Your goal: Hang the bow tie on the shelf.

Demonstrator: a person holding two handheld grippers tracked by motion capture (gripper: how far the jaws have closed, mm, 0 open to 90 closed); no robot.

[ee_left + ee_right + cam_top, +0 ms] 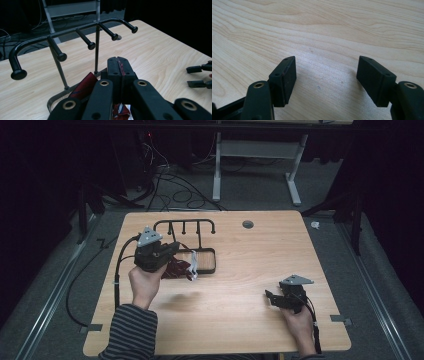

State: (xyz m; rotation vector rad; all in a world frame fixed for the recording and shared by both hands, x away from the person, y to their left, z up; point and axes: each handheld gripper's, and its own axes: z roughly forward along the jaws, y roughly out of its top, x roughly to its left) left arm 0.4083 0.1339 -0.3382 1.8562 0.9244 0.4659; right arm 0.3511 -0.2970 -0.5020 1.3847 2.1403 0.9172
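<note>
A dark red patterned tie (pixel 175 268) with a white end (pixel 192 270) hangs from my left gripper (pixel 173 248), which is shut on its fabric just in front of a black peg rack (pixel 185 225). In the left gripper view a thin red edge of the tie (pixel 83 86) shows between the closed pads of the left gripper (pixel 119 63), and the peg rack (pixel 75 31) stands just beyond with several knobbed pegs pointing toward me. My right gripper (pixel 272 297) is low over the table at the right, and in its own view the right gripper (pixel 327 72) is open with only bare wood between the jaws.
The rack's rectangular black base (pixel 207 265) lies on the wooden table (pixel 240 250), partly under the tie. A round cable hole (pixel 247 224) sits near the far edge. The right gripper (pixel 200 75) appears at the right edge of the left gripper view. Cables and a white desk frame (pixel 257 150) are on the floor beyond.
</note>
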